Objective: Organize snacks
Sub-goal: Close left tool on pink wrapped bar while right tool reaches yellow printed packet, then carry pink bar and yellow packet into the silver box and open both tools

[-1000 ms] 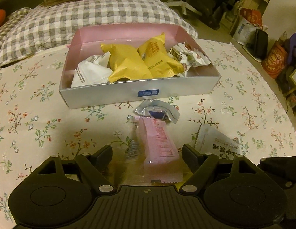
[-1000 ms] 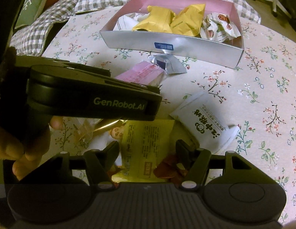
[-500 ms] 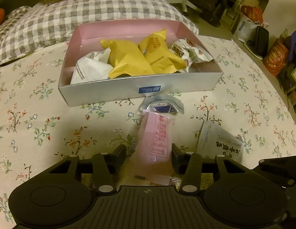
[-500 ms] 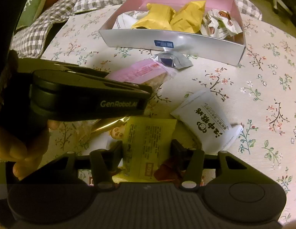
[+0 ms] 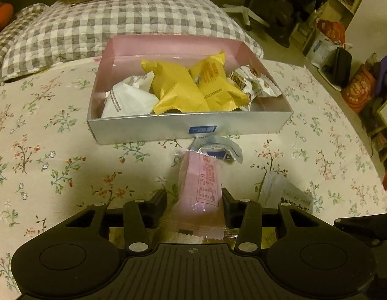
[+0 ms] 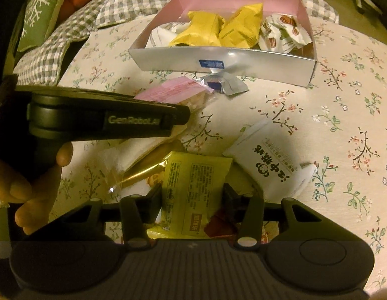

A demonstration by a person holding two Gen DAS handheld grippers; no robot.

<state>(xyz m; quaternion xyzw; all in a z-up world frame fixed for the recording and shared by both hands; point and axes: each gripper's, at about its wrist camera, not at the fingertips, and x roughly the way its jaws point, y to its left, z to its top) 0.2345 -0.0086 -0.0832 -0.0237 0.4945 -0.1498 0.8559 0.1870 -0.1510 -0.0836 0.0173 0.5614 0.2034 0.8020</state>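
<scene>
Both grippers (image 5: 194, 200) (image 6: 191, 195) steeply downward, jaws closing around snack packets.

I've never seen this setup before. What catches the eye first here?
The open pink-lined box of yellow and white snack packets at the floral cloth's far side. Nearer, the left gripper is closing on a pink packet, the right gripper on a yellow packet.

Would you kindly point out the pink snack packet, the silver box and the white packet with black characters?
pink snack packet (image 5: 200, 190), left wrist view, middle of its printed face.
silver box (image 5: 148, 130), left wrist view, near outer wall.
white packet with black characters (image 6: 270, 160), right wrist view, printed front.
</scene>
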